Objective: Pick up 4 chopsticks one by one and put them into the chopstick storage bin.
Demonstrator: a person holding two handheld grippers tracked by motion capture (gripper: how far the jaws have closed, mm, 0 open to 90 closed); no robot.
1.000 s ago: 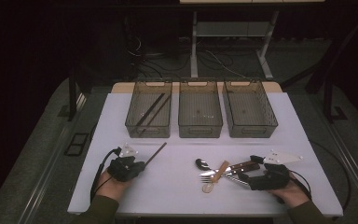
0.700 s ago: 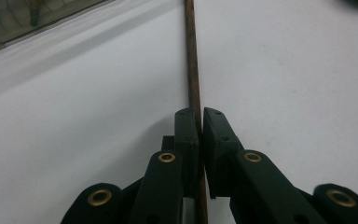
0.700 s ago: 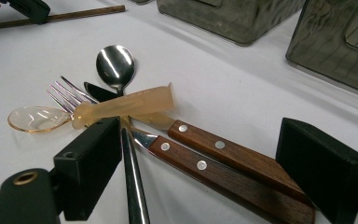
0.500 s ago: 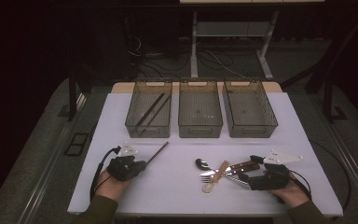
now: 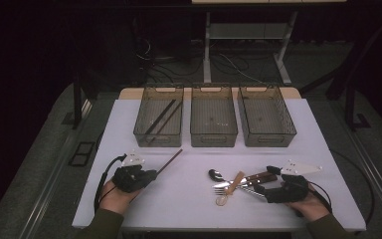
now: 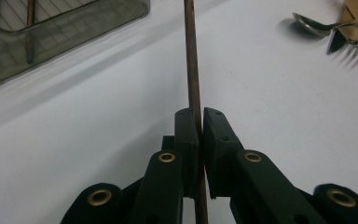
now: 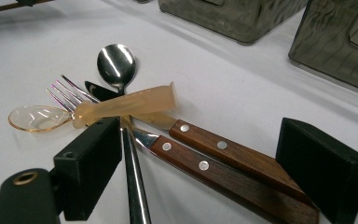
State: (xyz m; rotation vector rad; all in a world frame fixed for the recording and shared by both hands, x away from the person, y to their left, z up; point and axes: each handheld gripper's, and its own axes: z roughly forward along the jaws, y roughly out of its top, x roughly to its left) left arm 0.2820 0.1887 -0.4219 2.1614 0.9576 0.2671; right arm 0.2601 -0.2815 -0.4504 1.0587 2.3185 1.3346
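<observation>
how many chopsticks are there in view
3. One chopstick is clamped in the left claw, pointing toward the bins. Two more chopsticks lie inside the left bin. More could be hidden under the cutlery pile, though none shows there.

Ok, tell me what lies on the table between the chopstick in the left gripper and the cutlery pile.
Nothing: in the high view, bare white table separates the chopstick from the cutlery pile.
</observation>
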